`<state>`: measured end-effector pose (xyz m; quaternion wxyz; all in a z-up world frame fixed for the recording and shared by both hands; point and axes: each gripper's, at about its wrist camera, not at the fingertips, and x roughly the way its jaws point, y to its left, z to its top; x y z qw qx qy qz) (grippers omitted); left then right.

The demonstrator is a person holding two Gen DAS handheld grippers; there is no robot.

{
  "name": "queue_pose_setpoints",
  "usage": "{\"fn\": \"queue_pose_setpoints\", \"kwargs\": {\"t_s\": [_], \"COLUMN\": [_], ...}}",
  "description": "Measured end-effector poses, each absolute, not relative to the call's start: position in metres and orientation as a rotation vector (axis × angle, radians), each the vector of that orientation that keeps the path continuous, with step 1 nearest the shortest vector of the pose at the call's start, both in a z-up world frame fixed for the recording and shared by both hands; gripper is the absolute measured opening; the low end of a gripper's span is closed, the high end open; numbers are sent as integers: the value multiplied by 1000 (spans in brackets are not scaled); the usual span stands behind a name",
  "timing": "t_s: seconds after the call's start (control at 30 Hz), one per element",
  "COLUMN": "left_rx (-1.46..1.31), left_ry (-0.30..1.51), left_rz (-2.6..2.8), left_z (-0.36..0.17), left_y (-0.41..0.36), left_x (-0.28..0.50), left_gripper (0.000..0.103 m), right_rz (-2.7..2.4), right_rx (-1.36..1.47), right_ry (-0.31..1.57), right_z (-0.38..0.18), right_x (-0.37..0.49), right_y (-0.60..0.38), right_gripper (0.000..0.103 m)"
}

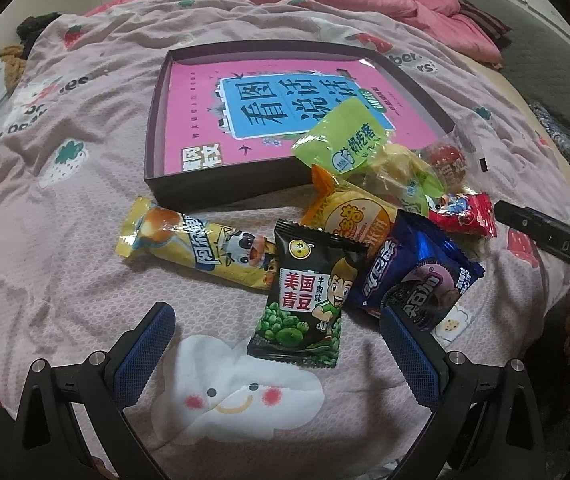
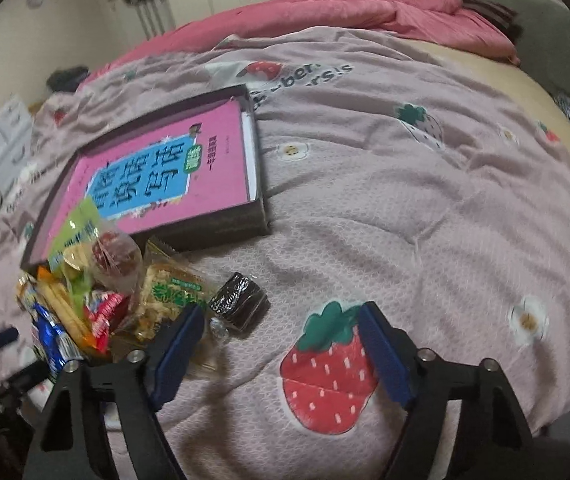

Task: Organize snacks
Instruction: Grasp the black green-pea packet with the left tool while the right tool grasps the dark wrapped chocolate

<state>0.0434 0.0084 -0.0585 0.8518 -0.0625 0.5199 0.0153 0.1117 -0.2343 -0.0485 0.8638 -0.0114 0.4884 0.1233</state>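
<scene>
Several snack packets lie heaped on the bed's quilt (image 1: pixel 65 240) just in front of a shallow dark box (image 1: pixel 221 190) with a pink book (image 1: pixel 205 120) inside — a yellow cake bar (image 1: pixel 189 248), a black green-pea packet (image 1: pixel 305 300) and a blue cookie pack (image 1: pixel 413 276) among them. The left hand-held gripper (image 1: pixel 277 344) hovers released around the pea packet. The right hand-held gripper (image 2: pixel 277 344) is released too — over a strawberry print (image 2: pixel 329 376), beside a dark wrapped cake (image 2: pixel 241 300).
</scene>
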Motion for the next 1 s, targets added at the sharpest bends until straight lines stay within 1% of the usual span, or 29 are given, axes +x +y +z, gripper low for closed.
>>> {"fn": "queue_pose_setpoints", "kwargs": {"t_s": [0.1,0.17,0.2,0.27,0.33,0.43,0.53,0.63,0.8,0.87,0.93,1.0], "left_rx": [-133,-133,-132,-124,-118,-121,-128,-144,-165,-173,-173,-180], "left_ry": [1090,1089,1089,1089,1092,1094,1092,1095,1095,1094,1092,1091], "left_rz": [28,30,28,28,28,24,19,7,-12,-21,-25,-33], "left_z": [-59,-60,-60,-62,-64,-65,-66,-67,-68,-69,-69,-69], "left_y": [9,9,9,8,7,7,7,8,10,10,9,9], "left_x": [44,45,46,47,48,49,50,50,51,52,53,53], "left_gripper": [102,102,102,100,98,97,96,94,90,88,86,84], "right_rz": [296,313,320,336,349,390,430,486,529,549,561,565], "right_rx": [-69,-116,-137,-164,-172,-166,-194,-217,-220,-254,-304,-333], "right_ry": [1027,1022,1015,1007,1021,1043,1053,1063,1072,1063,1043,1035], "right_z": [-50,-51,-50,-51,-54,-60,-63,-62,-62,-63,-63,-65], "right_x": [112,112,112,114,118,126,129,130,130,131,131,132], "right_y": [-227,-220,-217,-214,-214,-214,-210,-208,-212,-207,-201,-197], "right_gripper": [73,66,65,59,56,56,53,48,47,40,38,38]}}
